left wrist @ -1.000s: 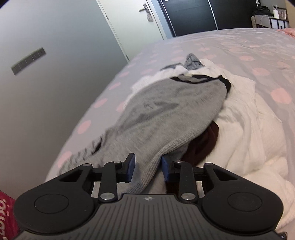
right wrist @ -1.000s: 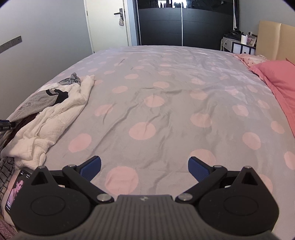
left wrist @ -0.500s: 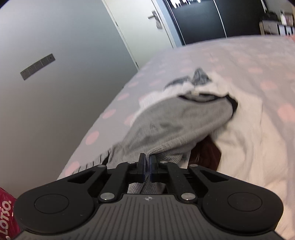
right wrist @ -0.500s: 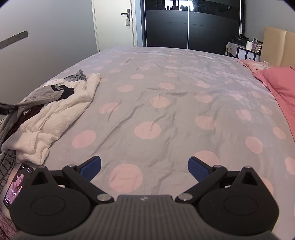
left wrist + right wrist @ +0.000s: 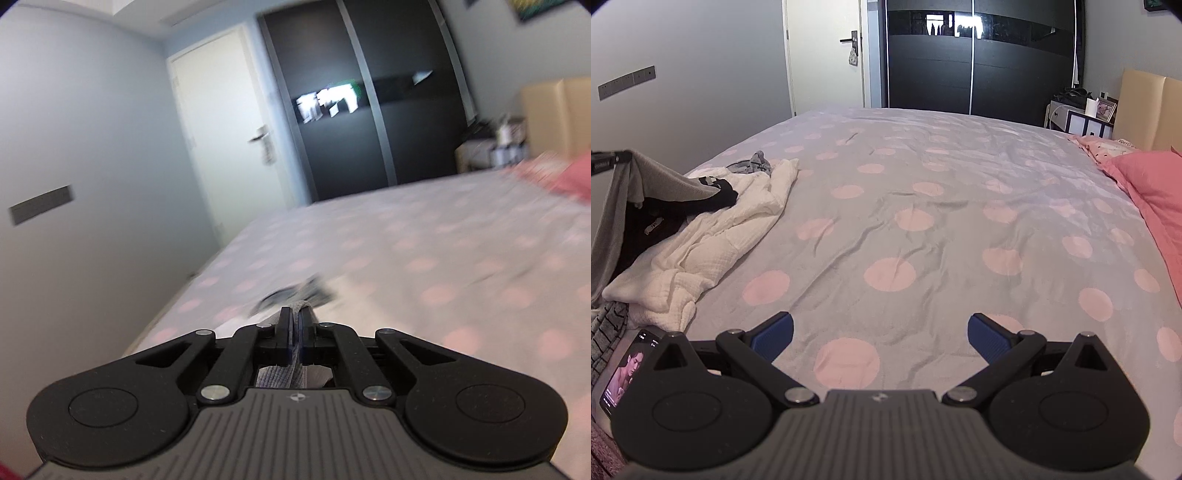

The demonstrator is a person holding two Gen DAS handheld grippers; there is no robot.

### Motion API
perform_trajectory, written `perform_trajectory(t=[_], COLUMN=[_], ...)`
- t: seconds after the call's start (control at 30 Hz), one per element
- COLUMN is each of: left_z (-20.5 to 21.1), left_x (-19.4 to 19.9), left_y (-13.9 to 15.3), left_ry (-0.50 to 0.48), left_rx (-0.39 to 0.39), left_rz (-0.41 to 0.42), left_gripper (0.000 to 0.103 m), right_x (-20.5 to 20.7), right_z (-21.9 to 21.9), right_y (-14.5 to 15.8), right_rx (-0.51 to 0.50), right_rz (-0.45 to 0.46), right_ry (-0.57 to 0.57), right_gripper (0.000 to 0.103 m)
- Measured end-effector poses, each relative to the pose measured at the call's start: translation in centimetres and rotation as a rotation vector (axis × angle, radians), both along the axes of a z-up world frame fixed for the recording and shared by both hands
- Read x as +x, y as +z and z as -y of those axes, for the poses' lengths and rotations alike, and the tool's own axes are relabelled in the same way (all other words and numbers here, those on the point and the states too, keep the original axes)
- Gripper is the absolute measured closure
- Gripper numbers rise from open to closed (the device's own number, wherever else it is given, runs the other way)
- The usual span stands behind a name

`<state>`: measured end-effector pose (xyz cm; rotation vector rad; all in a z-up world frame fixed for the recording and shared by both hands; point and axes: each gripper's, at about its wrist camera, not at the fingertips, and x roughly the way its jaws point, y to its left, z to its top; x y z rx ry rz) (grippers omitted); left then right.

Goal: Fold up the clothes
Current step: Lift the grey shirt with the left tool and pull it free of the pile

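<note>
My left gripper [image 5: 294, 318] is shut on a grey knit garment [image 5: 282, 374], whose cloth shows between and below the fingers. In the right wrist view the same grey garment [image 5: 650, 181] hangs lifted at the far left, above a pile with a white textured cloth [image 5: 713, 236] and a dark garment [image 5: 646, 225]. The left gripper's tip [image 5: 604, 160] shows at the left edge there. My right gripper [image 5: 881, 330] is open and empty, low over the dotted bedspread [image 5: 923, 221].
A phone [image 5: 626, 369] lies at the bed's near left corner beside a striped cloth [image 5: 605, 332]. A pink pillow [image 5: 1148, 188] lies at the right. A grey wall, a door [image 5: 823, 55] and a dark wardrobe [image 5: 979, 55] stand beyond the bed.
My left gripper closed on the grey garment and lifted it up off the pile; its view tilted up and blurred. The right gripper stayed open and rose slightly.
</note>
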<state>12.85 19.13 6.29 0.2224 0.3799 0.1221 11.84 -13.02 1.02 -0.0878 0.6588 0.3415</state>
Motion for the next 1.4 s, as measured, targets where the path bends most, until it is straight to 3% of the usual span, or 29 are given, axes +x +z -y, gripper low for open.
perform_trajectory(t=[0.2,0.3,0.5,0.73,0.87,1.03,1.13,1.27,1.37,1.4], left_z=[6.3,9.8,16.8,22.0,22.7,22.7,22.9,22.8,22.1,21.7], left_x=[-3.8,-5.3,-9.2,-11.8,-12.4,-11.5,-12.4,-13.5,-13.3,-12.9], left_y=[2.4,2.2,-1.1,-3.9,-4.7,-7.0,-8.1,-8.5,-8.5,-8.5], left_ry=[-0.214,-0.314,-0.506,-0.668,-0.72,-0.737,-0.778,-0.825,-0.82,-0.804], left_rx=[-0.079,-0.136,-0.194,-0.332,-0.314,-0.294,-0.258,-0.232,-0.234,-0.234], left_rz=[0.066,0.055,-0.033,-0.167,-0.191,-0.344,-0.397,-0.404,-0.404,-0.402], left_gripper=[0.102,0.102,0.102,0.102,0.102,0.102,0.09,0.055,0.055,0.055], right_x=[-0.3,-0.4,-0.7,-1.3,-1.7,-2.4,-2.8,-3.2,-3.4,-3.4], right_z=[0.4,0.9,2.9,6.4,8.6,10.7,11.2,11.1,10.4,10.1], right_y=[1.0,1.5,2.5,2.7,2.5,1.6,0.7,-0.3,-0.9,-1.1], right_rx=[0.018,0.026,0.035,0.044,0.035,0.045,0.068,0.104,0.096,0.093], right_rz=[0.041,0.063,0.1,0.09,0.076,0.026,-0.024,-0.088,-0.113,-0.12], right_ry=[-0.019,-0.042,-0.108,-0.192,-0.23,-0.261,-0.245,-0.208,-0.171,-0.157], right_gripper=[0.001,0.001,0.001,0.001,0.001,0.001,0.001,0.003,0.004,0.01])
